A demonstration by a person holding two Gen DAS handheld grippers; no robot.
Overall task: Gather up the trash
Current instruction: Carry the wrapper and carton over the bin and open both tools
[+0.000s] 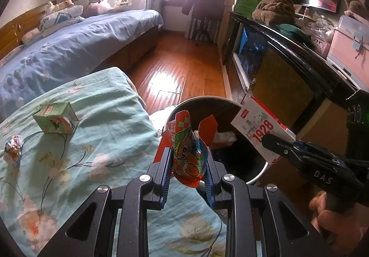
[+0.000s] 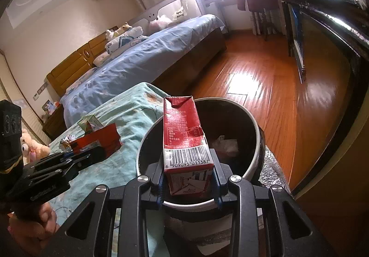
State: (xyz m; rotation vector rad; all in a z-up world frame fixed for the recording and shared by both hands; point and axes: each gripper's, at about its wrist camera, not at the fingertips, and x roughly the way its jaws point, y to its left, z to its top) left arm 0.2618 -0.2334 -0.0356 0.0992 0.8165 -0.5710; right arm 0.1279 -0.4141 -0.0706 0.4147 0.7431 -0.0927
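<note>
Beside teal floral bedspread (image 1: 96, 118), dark trash bin (image 2: 253, 123) with white rim. Above bin mouth, red milk carton (image 2: 184, 141) pinched upright in right gripper (image 2: 189, 178). At bin's near edge, orange snack wrapper (image 1: 188, 155) clamped between left gripper (image 1: 189, 164) fingers.

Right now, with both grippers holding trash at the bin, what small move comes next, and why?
Probably open the right gripper to drop the red-and-white drink carton: it already hangs over the mouth of the round black white-rimmed bin. The left gripper, shut on the orange cartoon snack wrapper, sits nearer the bin's edge, so it can follow.
</note>
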